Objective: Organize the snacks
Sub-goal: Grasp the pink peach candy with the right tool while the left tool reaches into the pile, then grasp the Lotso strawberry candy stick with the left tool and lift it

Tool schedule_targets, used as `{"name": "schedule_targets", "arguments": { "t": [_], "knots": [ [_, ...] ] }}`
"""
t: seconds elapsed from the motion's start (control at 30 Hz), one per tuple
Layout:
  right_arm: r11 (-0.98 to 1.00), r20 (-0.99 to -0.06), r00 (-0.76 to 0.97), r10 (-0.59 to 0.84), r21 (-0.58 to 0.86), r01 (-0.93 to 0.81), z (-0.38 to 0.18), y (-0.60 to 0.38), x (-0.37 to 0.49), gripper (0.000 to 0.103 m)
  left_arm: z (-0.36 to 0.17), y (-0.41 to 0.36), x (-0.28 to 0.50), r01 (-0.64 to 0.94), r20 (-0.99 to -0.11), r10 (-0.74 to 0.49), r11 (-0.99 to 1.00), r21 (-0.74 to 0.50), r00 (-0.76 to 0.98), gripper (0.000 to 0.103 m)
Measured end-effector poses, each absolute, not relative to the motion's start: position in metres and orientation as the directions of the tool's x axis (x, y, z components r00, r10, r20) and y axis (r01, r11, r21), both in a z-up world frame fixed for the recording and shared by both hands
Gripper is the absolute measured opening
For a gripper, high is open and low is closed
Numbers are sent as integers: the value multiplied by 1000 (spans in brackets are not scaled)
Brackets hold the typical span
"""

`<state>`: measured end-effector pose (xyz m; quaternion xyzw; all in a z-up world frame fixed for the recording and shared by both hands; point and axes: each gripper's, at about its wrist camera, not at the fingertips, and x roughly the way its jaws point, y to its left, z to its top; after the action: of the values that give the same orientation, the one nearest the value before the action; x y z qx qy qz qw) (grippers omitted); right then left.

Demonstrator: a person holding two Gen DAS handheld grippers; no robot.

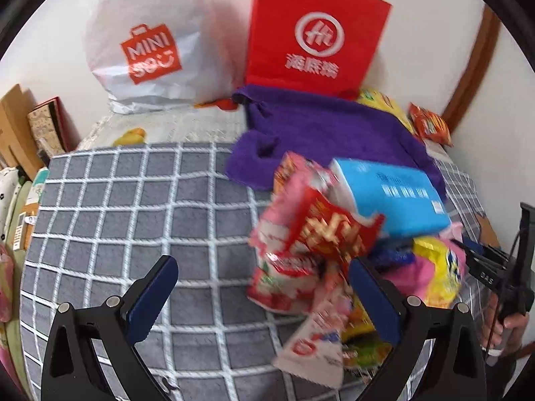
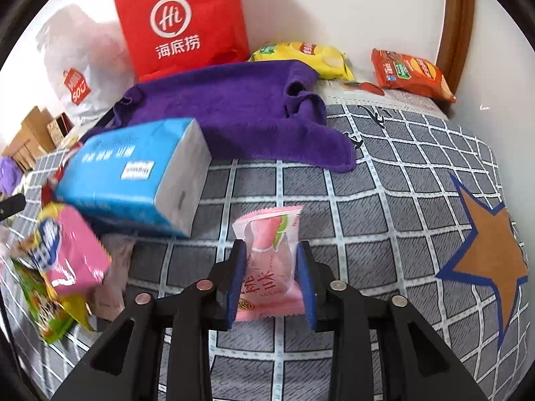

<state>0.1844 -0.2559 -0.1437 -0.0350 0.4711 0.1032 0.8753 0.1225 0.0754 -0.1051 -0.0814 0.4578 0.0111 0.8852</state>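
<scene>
while the right gripper point(image 2: 271, 277) is clamped on a small pink peach-print snack packet point(image 2: 267, 260), its two blue pads press the packet's sides and the packet stands upright between them, above the grey checked cloth point(image 2: 384, 234) that covers the surface. the left gripper point(image 1: 264, 287) has its jaws wide apart with nothing held; between and just beyond its blue pads lies a heap of snack packets point(image 1: 301, 254), blurred, mostly red, pink and white, with a yellow packet point(image 1: 438, 267) at the heap's right edge.

a light blue tissue pack point(image 2: 133, 180) lies on its side at the back of the heap, partly on the purple towel point(image 2: 234, 113) that is spread flat behind it. in the right wrist view a pink and yellow packet point(image 2: 70, 250) and a green one point(image 2: 40, 304) sit at the left, just below the tissue pack.

behind the towel, against the white wall, stand a red paper bag point(image 2: 180, 20) with white lettering and, to its left, a white plastic shopping bag point(image 1: 147, 40) with a red logo. near the far right corner, a yellow chip bag point(image 2: 301, 56) lies touching the towel's back edge, and an orange-red chip bag point(image 2: 411, 73) lies apart from it, close to a brown wooden frame point(image 2: 458, 26). the checked cloth carries a brown star patch point(image 2: 485, 254) with a blue outline at its right side.

at the right edge of the left wrist view, the person's hand point(image 1: 508, 327) grips the handle of the other gripper. cardboard boxes point(image 1: 16, 127) stand past the cloth's left end.
</scene>
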Motion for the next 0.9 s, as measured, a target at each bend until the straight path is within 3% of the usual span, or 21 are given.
{"name": "schedule_targets", "arguments": {
  "t": [0.07, 0.23, 0.4, 0.53, 0.67, 0.83, 0.9],
  "knots": [
    [974, -826, 542, 154, 35, -223, -147, -253, 180, 39, -110, 69, 119, -73, -819, -71, 988, -137, 570, 100],
    [979, -795, 593, 126, 3, -204, -154, -247, 174, 41, -125, 59, 121, -26, -853, -126, 987, -161, 507, 65],
    [978, -794, 600, 93, -40, -205, -156, -240, 173, 44, -134, 57, 124, -8, -859, -196, 974, -227, 473, 52],
    [979, -809, 577, 107, -14, -202, -158, -243, 177, 45, -135, 46, 124, 72, -858, -244, 969, -237, 452, 27],
    [978, -808, 581, 98, -29, -205, -159, -240, 176, 45, -140, 37, 122, 104, -857, -223, 975, -197, 465, 27],
    [978, -808, 579, 114, -13, -210, -160, -241, 177, 47, -145, 31, 124, 122, -841, -231, 973, -197, 489, 42],
    [977, -807, 579, 113, -16, -212, -161, -240, 177, 48, -145, 24, 124, 139, -842, -200, 979, -150, 501, 44]
  ]
}}
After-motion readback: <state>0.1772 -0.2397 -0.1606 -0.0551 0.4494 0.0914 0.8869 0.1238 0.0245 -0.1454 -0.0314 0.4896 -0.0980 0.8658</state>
